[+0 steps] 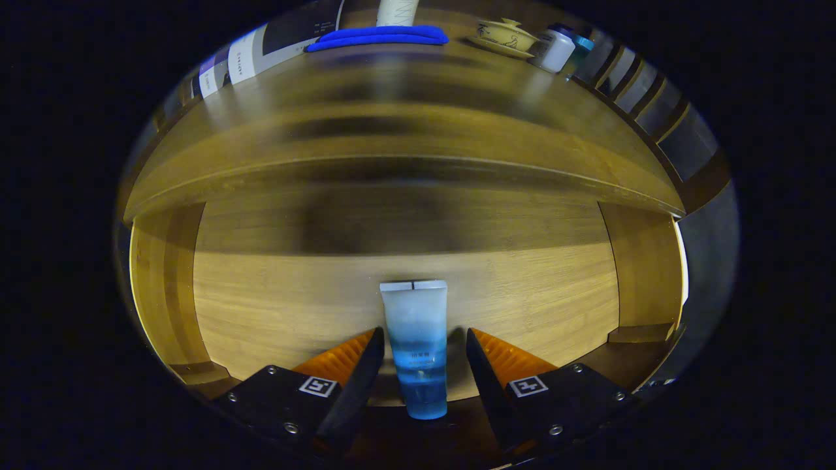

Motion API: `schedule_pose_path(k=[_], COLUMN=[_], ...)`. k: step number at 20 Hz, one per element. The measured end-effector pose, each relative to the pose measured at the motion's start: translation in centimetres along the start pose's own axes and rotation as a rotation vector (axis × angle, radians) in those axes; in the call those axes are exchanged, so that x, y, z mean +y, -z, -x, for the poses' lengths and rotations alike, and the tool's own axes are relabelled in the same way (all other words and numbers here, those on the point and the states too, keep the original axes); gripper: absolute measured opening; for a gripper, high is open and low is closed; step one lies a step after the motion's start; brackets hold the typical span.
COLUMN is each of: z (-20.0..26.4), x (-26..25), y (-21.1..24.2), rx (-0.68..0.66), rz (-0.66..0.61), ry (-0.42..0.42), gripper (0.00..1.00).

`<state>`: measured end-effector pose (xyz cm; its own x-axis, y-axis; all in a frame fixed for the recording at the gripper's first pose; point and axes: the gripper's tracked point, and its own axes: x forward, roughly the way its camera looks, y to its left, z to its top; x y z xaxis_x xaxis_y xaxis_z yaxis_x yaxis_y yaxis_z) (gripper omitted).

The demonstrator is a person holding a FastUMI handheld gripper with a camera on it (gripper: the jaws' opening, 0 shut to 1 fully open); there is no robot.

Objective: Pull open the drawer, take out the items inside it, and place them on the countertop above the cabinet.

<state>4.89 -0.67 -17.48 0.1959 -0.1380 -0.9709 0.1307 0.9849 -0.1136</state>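
One blue-and-white tube (pixel 415 346) lies on the wooden floor of the open drawer (pixel 274 307), its flat crimped end pointing toward the drawer's back. The gripper (pixel 423 343) straddles the tube, fingers spread with a gap on either side, gripping nothing. Beyond the drawer, on the countertop (pixel 392 91), sit a blue cloth (pixel 379 37), a lidded teacup (pixel 506 36) and a white bottle (pixel 556 49).

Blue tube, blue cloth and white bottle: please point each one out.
blue tube (pixel 416 339), gripper view: middle of its body, between the open fingers.
blue cloth (pixel 379 36), gripper view: middle of its top fold, on the countertop.
white bottle (pixel 557 51), gripper view: its side.
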Motion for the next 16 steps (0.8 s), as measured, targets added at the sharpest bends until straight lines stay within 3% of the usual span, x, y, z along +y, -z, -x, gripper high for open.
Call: schedule_pose_path(k=[5, 7, 16], z=[-0.3, -0.2, 1.0], x=[0.8, 0.8, -1.2], y=[0.2, 0.2, -1.5], rx=[-0.006, -0.028, -0.170], rz=[-0.082, -0.122, -0.268], ry=[-0.061, -0.073, -0.081], gripper=[0.72, 0.58, 0.44])
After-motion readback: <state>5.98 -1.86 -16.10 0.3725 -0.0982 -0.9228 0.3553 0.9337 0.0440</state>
